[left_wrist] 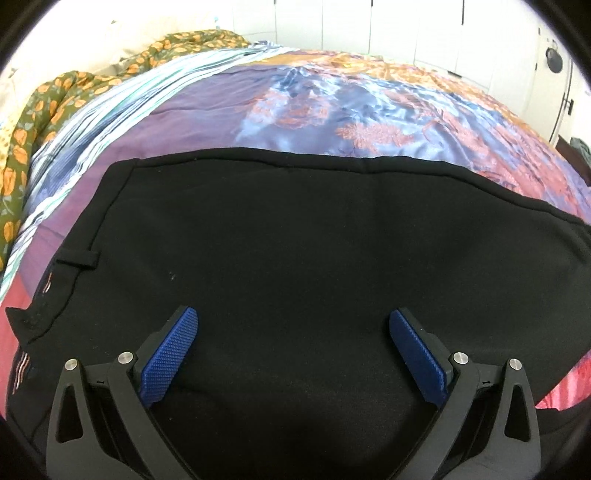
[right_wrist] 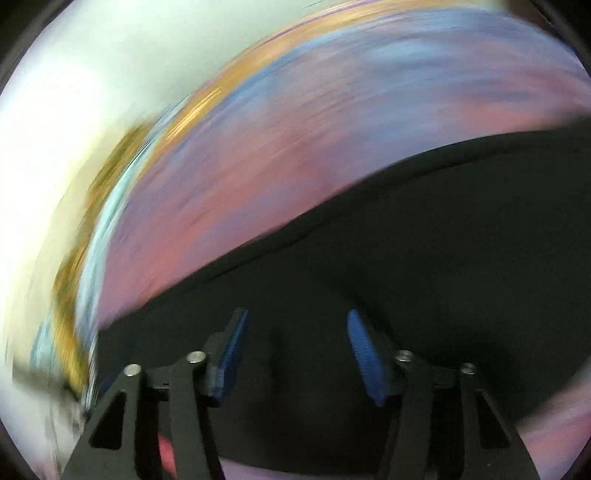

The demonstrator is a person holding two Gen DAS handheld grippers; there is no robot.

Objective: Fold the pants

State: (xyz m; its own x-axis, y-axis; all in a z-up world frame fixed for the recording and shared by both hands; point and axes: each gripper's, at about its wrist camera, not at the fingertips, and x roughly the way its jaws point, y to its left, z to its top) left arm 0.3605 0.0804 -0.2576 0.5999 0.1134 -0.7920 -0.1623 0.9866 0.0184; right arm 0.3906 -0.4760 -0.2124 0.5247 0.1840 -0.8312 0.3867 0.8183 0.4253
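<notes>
A bed (left_wrist: 332, 107) under a purple, blue and orange satin cover carries black pants (left_wrist: 295, 240) spread flat near its near edge, over which the left gripper (left_wrist: 293, 325) and blurred right gripper (right_wrist: 295, 325) hover, jaws apart and empty.

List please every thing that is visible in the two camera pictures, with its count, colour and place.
black cloth pants: one, black, spread flat on the bedspread, belt loop at the left edge.
shiny patterned bedspread: one, purple, blue, orange and pink, under the pants.
green floral fabric: one, green with orange flowers, bunched at far left.
white cabinet doors: several, white, behind the bed.
left gripper: one, black with blue pads, open over the pants.
right gripper: one, black with blue pads, open over the pants; view blurred.
</notes>
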